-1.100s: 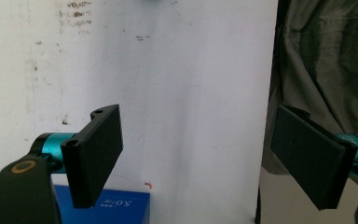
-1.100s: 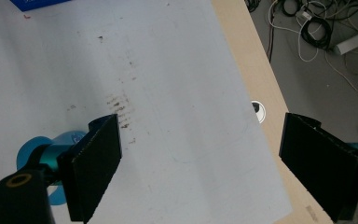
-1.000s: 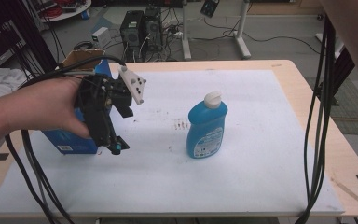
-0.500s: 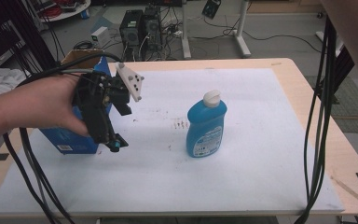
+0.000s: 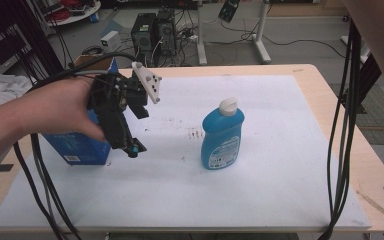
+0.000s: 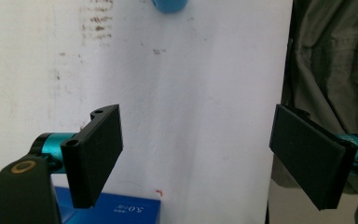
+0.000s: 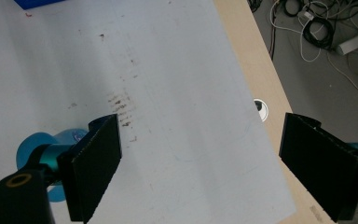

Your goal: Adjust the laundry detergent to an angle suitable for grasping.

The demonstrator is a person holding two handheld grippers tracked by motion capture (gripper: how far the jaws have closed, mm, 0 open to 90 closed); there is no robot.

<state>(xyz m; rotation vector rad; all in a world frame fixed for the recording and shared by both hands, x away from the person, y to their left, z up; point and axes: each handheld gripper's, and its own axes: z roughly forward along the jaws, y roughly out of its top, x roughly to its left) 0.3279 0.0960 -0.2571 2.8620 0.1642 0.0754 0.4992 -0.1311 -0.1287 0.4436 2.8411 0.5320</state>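
Left gripper (image 5: 130,145) is hovering over the blue box (image 5: 77,145), which is standing near the left edge of the white mat (image 5: 280,200) that covers the table (image 5: 330,85). Compared with the 2 earlier high-view frames, the gripper is sitting a touch higher and its body is tilting slightly more; the box is staying put and upright. So the change is small: the hand is repositioning, not yet closing on anything.

In the left gripper view, the 2 jaws of the left gripper (image 6: 196,158) are standing wide apart with nothing between them. The top of the blue box (image 6: 116,210) is showing at the bottom edge, below and partly behind the left jaw, not between the jaws. Judgement: the approach to the box is still in hand; the jaws are needing to come down and straddle it before any grip.

The blue bottle (image 5: 222,135) with its white cap is standing upright near the middle of the mat, well apart from the box, unmoved across the 3 high-view frames. Brown smudges (image 5: 195,134) are lying on the mat just left of it.

Right gripper (image 7: 200,172): its jaws are also spread wide and empty, held high above the mat near the table's edge; the bottle's blue body (image 7: 37,144) is peeking out behind its left jaw. Judgement: this hand is idling while the left one works.
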